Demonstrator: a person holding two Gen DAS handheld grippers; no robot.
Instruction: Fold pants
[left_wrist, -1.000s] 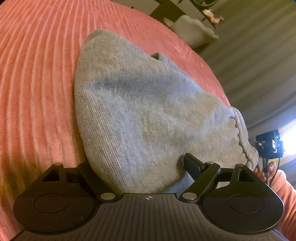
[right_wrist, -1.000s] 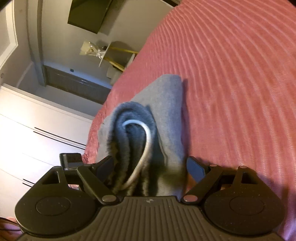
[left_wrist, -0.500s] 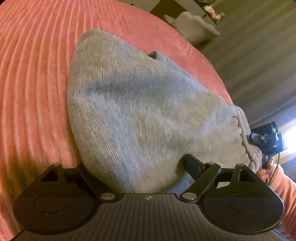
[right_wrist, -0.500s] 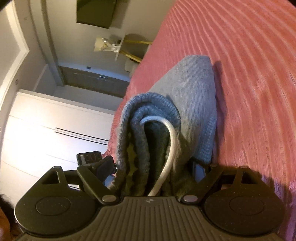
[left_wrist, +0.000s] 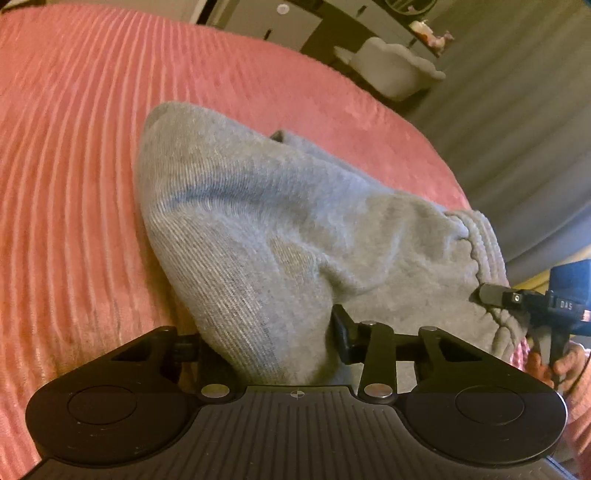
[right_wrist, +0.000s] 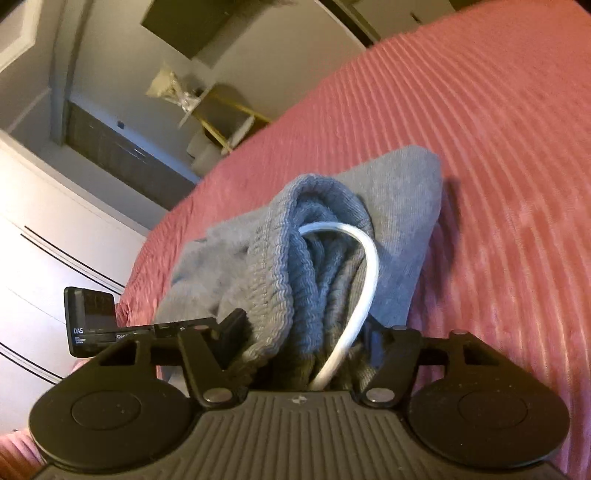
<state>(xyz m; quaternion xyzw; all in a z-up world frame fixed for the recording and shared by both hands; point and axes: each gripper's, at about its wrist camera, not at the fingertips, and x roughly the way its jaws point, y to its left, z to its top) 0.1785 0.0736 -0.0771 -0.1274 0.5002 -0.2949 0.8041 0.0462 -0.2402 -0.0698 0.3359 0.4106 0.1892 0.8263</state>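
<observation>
Grey knit pants (left_wrist: 277, 221) lie folded on a pink ribbed bedspread (left_wrist: 74, 147), their near edge raised. My left gripper (left_wrist: 262, 343) is closing its jaws on a bunched fold of that edge, and the pads press the cloth. In the right wrist view, the ribbed waistband of the pants (right_wrist: 280, 258) and a white drawstring (right_wrist: 365, 266) sit between the closing jaws of my right gripper (right_wrist: 306, 336), which pinch the bundle. The right gripper's tip (left_wrist: 495, 295) shows at the waistband corner in the left wrist view.
The bedspread (right_wrist: 498, 147) stretches wide beyond the pants. A white cushioned seat (left_wrist: 391, 74) and grey curtain (left_wrist: 517, 129) stand past the bed's far edge. White wardrobe doors (right_wrist: 44, 240) lie to the left. A hand (left_wrist: 565, 365) holds the right gripper's handle.
Both pairs of jaws have narrowed onto the fabric. Both grippers have risen, and the near edge and waistband of the pants have lifted off the bedspread.
</observation>
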